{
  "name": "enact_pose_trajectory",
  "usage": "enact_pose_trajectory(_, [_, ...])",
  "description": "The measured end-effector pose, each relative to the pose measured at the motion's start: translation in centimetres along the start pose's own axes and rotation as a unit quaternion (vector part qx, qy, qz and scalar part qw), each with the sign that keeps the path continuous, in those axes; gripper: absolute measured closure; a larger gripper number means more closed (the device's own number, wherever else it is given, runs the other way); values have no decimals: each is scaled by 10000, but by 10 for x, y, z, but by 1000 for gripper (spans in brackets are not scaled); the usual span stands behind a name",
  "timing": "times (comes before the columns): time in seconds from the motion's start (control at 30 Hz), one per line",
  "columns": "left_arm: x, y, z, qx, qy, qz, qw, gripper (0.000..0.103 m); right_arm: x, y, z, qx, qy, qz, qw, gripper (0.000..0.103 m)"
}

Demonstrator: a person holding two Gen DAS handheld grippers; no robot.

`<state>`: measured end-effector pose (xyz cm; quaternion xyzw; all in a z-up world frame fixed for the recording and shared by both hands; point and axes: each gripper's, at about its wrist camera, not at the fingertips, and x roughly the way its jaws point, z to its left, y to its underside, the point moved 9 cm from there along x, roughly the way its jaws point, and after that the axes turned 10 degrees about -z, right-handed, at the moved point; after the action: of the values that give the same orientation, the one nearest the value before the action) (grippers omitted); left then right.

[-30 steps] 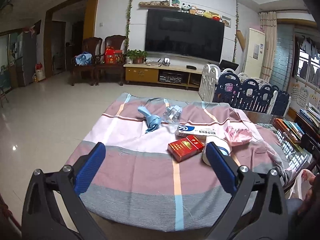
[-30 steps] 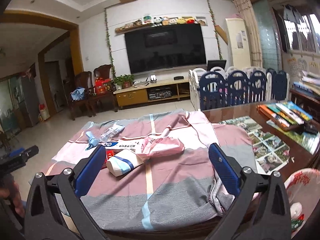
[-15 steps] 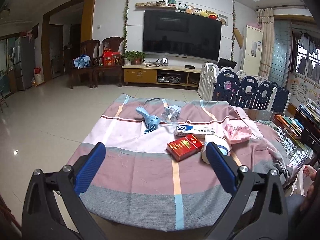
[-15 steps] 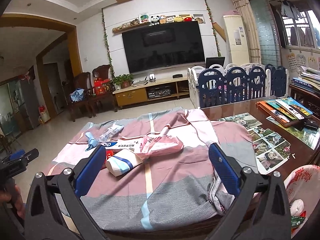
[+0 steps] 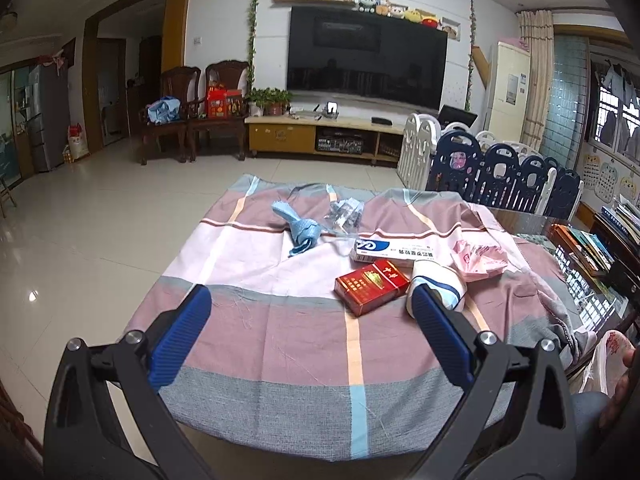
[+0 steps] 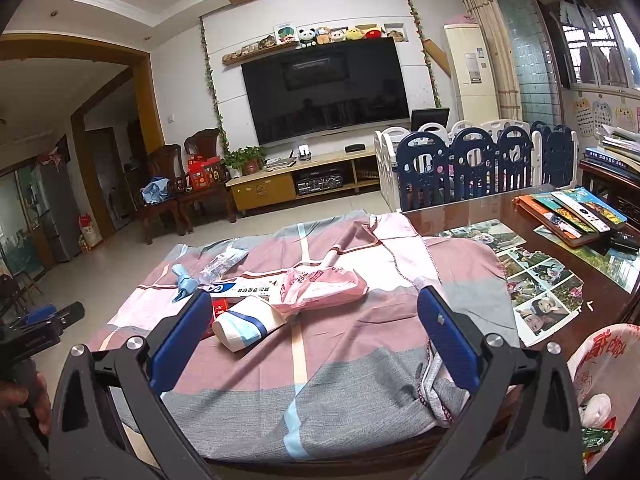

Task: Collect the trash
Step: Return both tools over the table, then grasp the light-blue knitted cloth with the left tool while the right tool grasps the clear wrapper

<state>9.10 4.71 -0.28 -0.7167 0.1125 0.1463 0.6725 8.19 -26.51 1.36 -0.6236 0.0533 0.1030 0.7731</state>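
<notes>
Trash lies on a striped cloth [image 5: 280,344] over the table: a red cigarette pack [image 5: 372,287], a white and blue paper cup [image 5: 438,282] on its side, a long white and blue box [image 5: 394,251], a pink plastic bag [image 5: 478,261], a blue wrapper [image 5: 300,232] and a clear crumpled wrapper [image 5: 346,212]. My left gripper [image 5: 310,330] is open above the cloth's near edge, short of the items. My right gripper [image 6: 314,330] is open too, with the cup [image 6: 246,324] and pink bag [image 6: 320,286] ahead of it.
A white plastic bag with red print [image 6: 600,376] hangs at the table's near right corner with scraps inside. Photos [image 6: 536,280] and books [image 6: 568,208] cover the bare right end of the table. A blue and white playpen fence [image 6: 472,160] stands behind.
Both views have tilted slightly upward, so the table items sit a little lower in frame. Both grippers stay open and nothing on the cloth has moved.
</notes>
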Motion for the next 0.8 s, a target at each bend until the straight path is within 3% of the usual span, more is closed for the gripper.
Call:
enact_pose_trajectory(0.1, [34,1,-1,134,-38,291,9995,3,4,2,-1,47,-22,64,10000,3])
enact_pose_trajectory(0.2, [80,1,-6,703,-154,469,9963,3,6,5,1,74,-52,124,9999,3])
enact_pose_trajectory(0.27, [114,3,-10,868,-23,687,9938,5,8,6,3,82,-93,171,9998,3])
enact_pose_trajectory(0.33, [145,5,-10,988,0,888,9911,14,10,8,3,92,-119,217,9997,3])
enact_pose_trajectory(0.57, [245,9,-1,935,-193,1426,9852,15,26,18,3,327,-231,568,9976,3])
enact_pose_trajectory(0.67, [280,25,0,967,-210,1846,9778,38,35,26,9,377,-274,766,9960,3])
enact_pose_trajectory(0.73, [290,31,2,811,-75,2012,9762,81,48,28,19,555,-454,916,9932,3])
enact_pose_trajectory(0.8, [277,22,6,494,-39,1861,9813,82,72,26,34,731,-714,1145,9882,3])
